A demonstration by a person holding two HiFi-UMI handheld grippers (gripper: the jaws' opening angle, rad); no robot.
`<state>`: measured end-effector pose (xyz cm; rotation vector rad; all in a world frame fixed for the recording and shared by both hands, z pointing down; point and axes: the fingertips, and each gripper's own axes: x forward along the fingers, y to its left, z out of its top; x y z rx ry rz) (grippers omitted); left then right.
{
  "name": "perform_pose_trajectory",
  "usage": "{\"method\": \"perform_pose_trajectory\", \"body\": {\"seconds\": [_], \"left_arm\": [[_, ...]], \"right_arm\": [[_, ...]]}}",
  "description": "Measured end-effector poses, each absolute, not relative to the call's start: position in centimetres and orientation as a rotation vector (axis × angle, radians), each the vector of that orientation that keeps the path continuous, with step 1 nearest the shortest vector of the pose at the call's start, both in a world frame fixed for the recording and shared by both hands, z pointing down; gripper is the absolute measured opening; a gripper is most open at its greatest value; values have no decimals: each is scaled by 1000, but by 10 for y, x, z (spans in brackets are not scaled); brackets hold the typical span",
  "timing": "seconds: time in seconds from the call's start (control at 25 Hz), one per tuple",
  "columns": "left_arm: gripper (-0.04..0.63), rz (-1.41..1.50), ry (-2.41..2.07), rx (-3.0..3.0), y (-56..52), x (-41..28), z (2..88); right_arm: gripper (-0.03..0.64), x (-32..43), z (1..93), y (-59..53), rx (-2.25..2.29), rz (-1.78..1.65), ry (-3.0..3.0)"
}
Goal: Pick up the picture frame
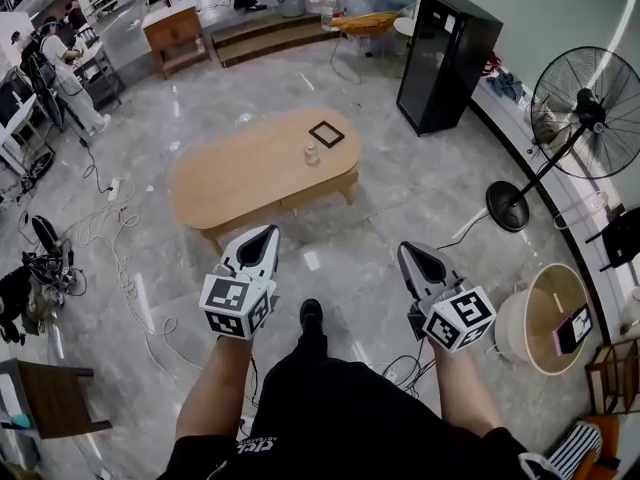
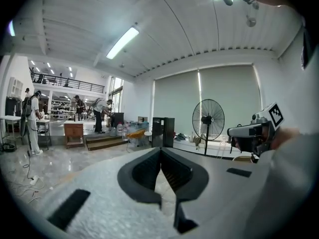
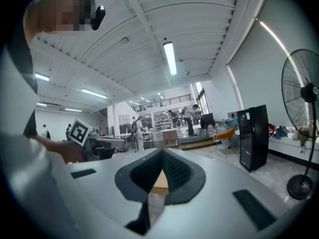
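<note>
The person's two bare forearms [image 1: 216, 388] reach forward side by side over the glossy grey stone floor [image 1: 400, 203]. The left gripper [image 1: 266, 232] and the right gripper [image 1: 408, 251] are pale grey wedges with black-and-white marker cubes. Both pairs of jaws are closed on nothing. Beyond them stands an oval wooden table [image 1: 235, 173]. The dark square picture frame [image 1: 326, 134] lies near its far right end, with a small jar [image 1: 311, 154] just beside it.

Bright, even light comes from ceiling strip lights [image 2: 122, 42]. The glossy floor [image 1: 400, 208] shows glare streaks. Both gripper views bend strongly toward dark corners; their nearest parts look perhaps slightly soft.
</note>
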<state>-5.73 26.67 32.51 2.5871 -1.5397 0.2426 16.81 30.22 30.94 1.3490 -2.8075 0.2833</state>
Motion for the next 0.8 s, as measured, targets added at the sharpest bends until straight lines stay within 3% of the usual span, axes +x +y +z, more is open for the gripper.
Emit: {"method": "perform_pose_trajectory", "body": {"seconds": [0.8], "left_arm": [[9,214,-1427,2651,17,-124,335]], "right_arm": [[5,73,309,70,1343,268,-2714]]}}
